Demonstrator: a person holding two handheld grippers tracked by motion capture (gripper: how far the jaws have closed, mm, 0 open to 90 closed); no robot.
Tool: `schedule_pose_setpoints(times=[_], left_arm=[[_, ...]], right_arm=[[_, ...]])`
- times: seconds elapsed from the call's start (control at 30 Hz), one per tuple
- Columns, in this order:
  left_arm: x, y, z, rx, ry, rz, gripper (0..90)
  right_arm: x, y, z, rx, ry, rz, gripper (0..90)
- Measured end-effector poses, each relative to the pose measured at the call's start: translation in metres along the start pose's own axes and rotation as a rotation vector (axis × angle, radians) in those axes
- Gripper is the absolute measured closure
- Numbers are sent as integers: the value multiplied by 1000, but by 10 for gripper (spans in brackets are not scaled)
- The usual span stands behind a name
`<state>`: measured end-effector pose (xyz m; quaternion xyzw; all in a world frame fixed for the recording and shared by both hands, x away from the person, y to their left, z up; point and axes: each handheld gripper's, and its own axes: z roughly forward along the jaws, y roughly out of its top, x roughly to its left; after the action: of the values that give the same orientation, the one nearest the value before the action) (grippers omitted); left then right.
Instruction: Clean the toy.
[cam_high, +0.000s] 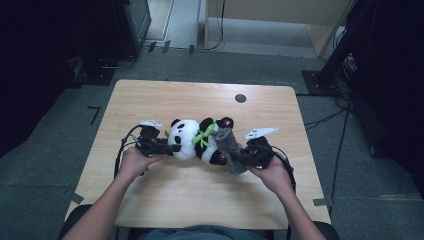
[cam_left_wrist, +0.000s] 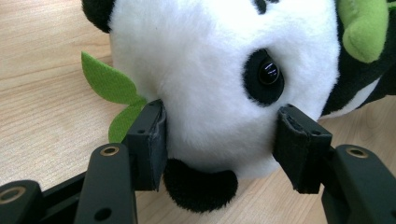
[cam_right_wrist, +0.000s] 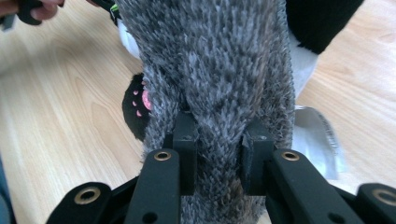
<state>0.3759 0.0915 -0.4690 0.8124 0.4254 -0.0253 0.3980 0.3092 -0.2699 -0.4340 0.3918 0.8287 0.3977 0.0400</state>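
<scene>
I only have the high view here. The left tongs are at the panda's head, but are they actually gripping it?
Observer: Yes. In the left gripper view the left tongs have both pads pressed into the white fur of the panda's head, one on each side.
Operator: And the right side, what has it got?
Observer: The right tongs pinch a fold of the grey fuzzy cloth; the fabric bunches between the pads.
Operator: Anything under that cloth I can't see?
Observer: A black paw with pink toe pads peeks out at the cloth's edge, resting on the table.
</scene>
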Motion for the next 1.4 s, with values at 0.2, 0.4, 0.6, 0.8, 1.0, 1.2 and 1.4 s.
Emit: schedule_pose_setpoints(times=[0.2,0.4,0.6,0.8,1.0,1.2,1.4], left_arm=[[0,0,0,1,1,4,411],[0,0,0,-1,1,2,411],[0,0,0,-10,5,-1,411],[-1,0,0,-13,14,5,413],[-2,0,0,-13,15,8,413],[-4,0,0,-8,23,19,413],[-4,0,0,-6,24,22,414]], right_arm=[[-6,-7,5,-12,-10,-9,735],[-10,-15,14,38,-35,1,733],[-14,-15,11,44,-34,21,734],[-8,-3,-6,-44,-13,23,734],[8,18,-22,-94,7,-21,736],[27,33,-17,-83,34,-89,718],[30,32,3,-54,23,-99,675]])
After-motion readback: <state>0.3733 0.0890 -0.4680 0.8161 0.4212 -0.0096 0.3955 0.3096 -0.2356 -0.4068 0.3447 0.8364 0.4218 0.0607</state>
